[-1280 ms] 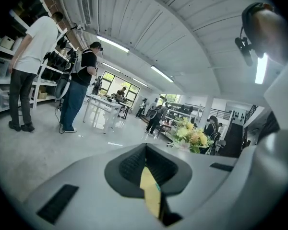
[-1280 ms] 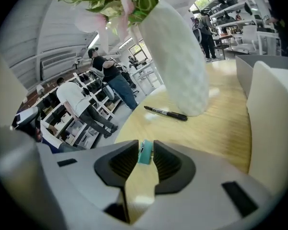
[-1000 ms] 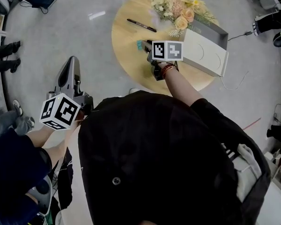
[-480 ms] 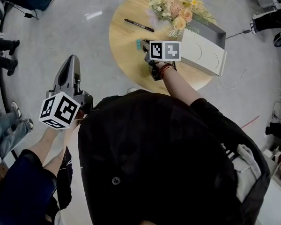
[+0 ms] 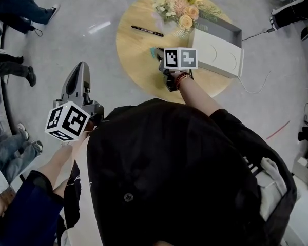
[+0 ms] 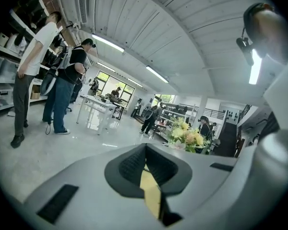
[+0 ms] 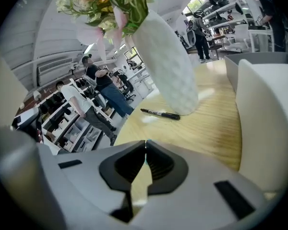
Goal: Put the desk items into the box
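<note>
Jaws of the left gripper [image 5: 81,68] sit clenched on nothing, off the left edge of the round table [image 5: 136,68]. Mid-table, black marker [image 5: 147,31] lies untouched while the right gripper [image 7: 145,143] has just been closing, now apparently pinching the small teal item [image 5: 154,51]. First pick prob. secured; white box [image 5: 218,53] waits just right of it.

Flowers [image 5: 177,6], round wooden table [image 5: 138,60], standing bystanders [image 6: 67,87]

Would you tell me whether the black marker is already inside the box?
No, the black marker lies on the bare top of the round wooden table, apart from the box.
</note>
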Motion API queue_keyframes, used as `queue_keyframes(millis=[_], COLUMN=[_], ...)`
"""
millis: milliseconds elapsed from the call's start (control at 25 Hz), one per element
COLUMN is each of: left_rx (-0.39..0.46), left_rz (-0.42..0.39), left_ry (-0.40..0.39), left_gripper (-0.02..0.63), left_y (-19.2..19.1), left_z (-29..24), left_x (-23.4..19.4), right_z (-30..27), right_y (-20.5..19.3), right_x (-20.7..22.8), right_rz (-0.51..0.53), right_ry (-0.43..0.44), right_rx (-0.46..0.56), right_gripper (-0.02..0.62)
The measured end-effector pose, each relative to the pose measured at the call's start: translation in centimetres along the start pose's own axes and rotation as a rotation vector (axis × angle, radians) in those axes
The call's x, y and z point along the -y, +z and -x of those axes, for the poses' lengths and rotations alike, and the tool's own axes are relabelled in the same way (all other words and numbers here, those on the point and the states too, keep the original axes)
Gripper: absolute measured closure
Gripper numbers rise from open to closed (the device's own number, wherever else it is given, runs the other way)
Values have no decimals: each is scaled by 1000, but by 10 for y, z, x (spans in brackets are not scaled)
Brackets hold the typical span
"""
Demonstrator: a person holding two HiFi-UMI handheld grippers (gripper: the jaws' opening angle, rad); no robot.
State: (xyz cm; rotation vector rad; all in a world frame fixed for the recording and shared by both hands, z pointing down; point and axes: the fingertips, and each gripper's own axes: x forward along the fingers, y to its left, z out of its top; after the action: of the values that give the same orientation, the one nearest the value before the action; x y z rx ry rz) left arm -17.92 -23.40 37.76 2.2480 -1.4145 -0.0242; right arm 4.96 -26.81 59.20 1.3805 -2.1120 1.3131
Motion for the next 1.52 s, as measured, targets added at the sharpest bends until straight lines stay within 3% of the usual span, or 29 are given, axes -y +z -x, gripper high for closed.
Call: queue_keyframes(millis=[400, 720, 1120, 1520], left_rx=[-10, -51, -123, -191], left_rz=[-22, -50, -38, -41], left_ry=[-113, -291, -446, -567], left_gripper=[595, 595, 595, 595], left_y=[1, 1, 1, -17], left_z=[-12, -31, -27, -3], left_x=[29, 68, 82, 93], right_z=[40, 91, 170, 214], right_y=[4, 4, -8, -31], right_x=[11, 27, 16, -26], right_rz=[-53, -118, -222, -261], right_ry=[-30, -124, -236, -264], right_rx=[83, 200, 367, 492], right_gripper=[581, 581, 581, 581])
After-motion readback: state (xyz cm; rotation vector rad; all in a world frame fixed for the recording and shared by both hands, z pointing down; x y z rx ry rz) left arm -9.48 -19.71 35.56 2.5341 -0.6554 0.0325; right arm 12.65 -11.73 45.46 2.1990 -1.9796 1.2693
